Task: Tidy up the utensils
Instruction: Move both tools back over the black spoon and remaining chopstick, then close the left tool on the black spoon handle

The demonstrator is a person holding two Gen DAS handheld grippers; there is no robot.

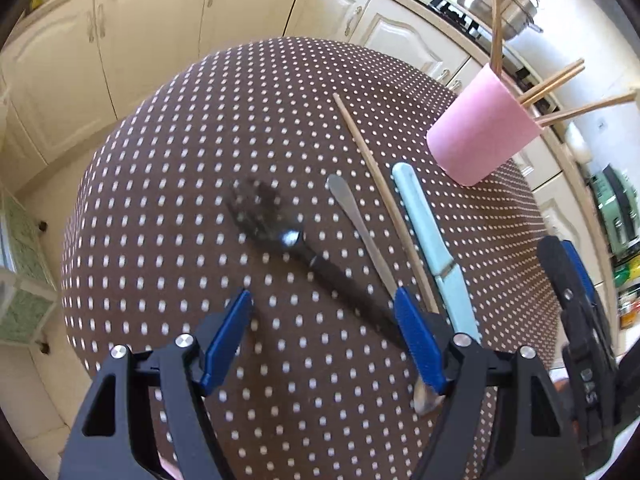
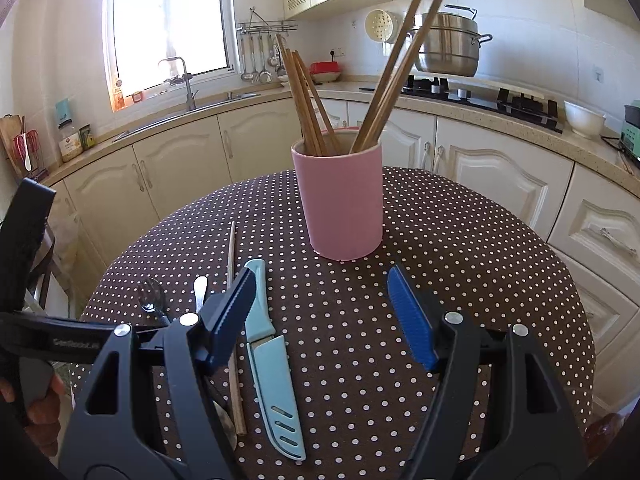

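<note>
Both the left gripper (image 1: 324,332) and right gripper (image 2: 320,312) hang wide apart, holding nothing, over the dotted table (image 2: 480,264). Lower left of the right view: fork (image 2: 151,300), spoon (image 2: 200,288), loose chopstick (image 2: 231,256), sheathed blue knife (image 2: 266,360) lying side by side. Pink cup (image 2: 340,204), center frame, already holds several chopsticks (image 2: 308,108).

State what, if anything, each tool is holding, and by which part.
Nothing is held. The left tool hangs open above the black fork, and the right tool is open before the pink cup.
</note>
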